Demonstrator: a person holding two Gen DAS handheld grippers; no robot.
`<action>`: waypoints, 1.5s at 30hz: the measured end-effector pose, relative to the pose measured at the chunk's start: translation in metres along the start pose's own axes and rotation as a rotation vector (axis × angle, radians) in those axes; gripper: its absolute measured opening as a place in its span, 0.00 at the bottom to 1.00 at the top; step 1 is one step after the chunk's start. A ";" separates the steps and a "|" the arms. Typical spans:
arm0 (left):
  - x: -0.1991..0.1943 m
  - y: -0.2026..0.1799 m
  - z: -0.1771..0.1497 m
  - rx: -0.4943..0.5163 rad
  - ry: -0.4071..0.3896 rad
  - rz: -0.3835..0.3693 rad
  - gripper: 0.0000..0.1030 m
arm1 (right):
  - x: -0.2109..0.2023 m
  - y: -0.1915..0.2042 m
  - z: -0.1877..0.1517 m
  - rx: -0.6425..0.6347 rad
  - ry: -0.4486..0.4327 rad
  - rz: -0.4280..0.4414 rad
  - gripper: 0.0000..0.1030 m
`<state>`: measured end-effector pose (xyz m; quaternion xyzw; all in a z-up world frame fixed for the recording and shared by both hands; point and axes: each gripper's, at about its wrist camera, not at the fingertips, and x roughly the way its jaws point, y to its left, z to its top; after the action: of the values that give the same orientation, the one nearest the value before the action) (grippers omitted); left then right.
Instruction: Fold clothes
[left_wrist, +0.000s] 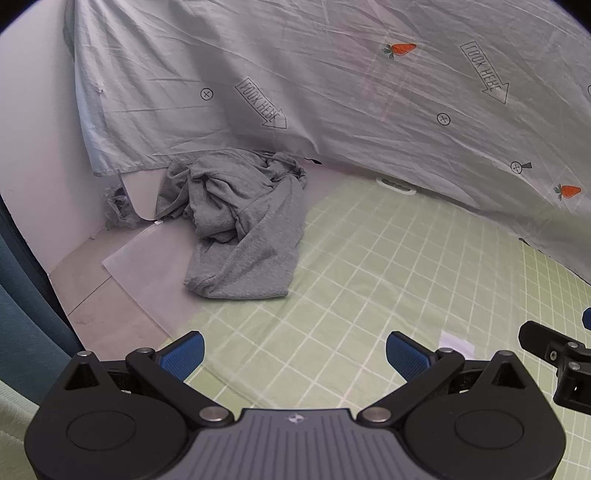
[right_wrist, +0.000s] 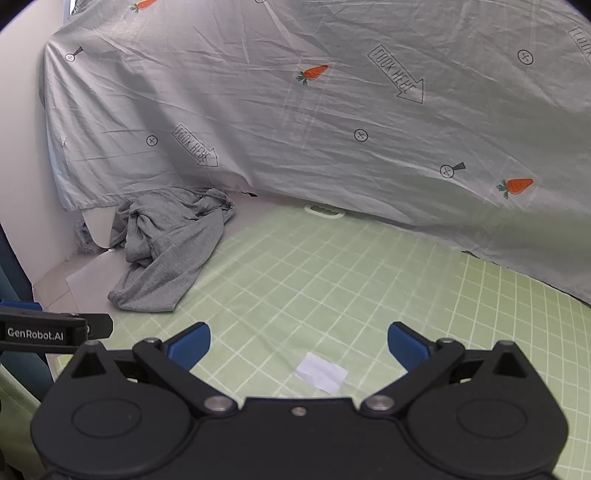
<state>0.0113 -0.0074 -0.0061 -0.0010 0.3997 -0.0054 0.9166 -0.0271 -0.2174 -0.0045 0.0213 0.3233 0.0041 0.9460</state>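
A crumpled grey garment (left_wrist: 240, 221) lies in a heap at the far left edge of the green checked cloth (left_wrist: 369, 266), partly on the cloth and partly on a pale sheet of paper (left_wrist: 147, 266) beside it. Its upper end bunches up against the bottom hem of a grey bedsheet (left_wrist: 332, 92) printed with carrots and arrows, which hangs as a backdrop behind the cloth.

The left gripper (left_wrist: 295, 354) hovers over the near side of the green cloth with its blue fingers (left_wrist: 183, 354) spread wide and nothing between them. It is well apart from the garment, which sits ahead and to its left.

The right gripper (right_wrist: 299, 347) is also over the near side of the green cloth, jaws wide and empty. A small white patch (right_wrist: 321, 371) lies on the cloth just ahead, between its fingers. From the right wrist view the garment (right_wrist: 166, 243) is far off to the left on the cloth's edge, and part of the left gripper shows at the left border.

A white handle-shaped thing (right_wrist: 325, 211) lies at the far edge of the green cloth, just under the bedsheet's hem.
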 end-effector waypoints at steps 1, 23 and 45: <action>0.001 -0.001 0.000 0.000 0.002 -0.002 1.00 | 0.001 -0.001 0.000 0.004 0.002 -0.001 1.00; 0.098 0.005 0.044 -0.209 0.166 -0.136 1.00 | 0.117 -0.058 0.013 0.334 0.278 0.115 1.00; 0.279 0.177 0.140 -0.641 0.115 0.055 0.75 | 0.421 0.077 0.136 0.438 0.405 0.478 0.70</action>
<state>0.3052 0.1659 -0.1169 -0.2784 0.4322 0.1452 0.8453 0.3893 -0.1371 -0.1510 0.2967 0.4830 0.1596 0.8082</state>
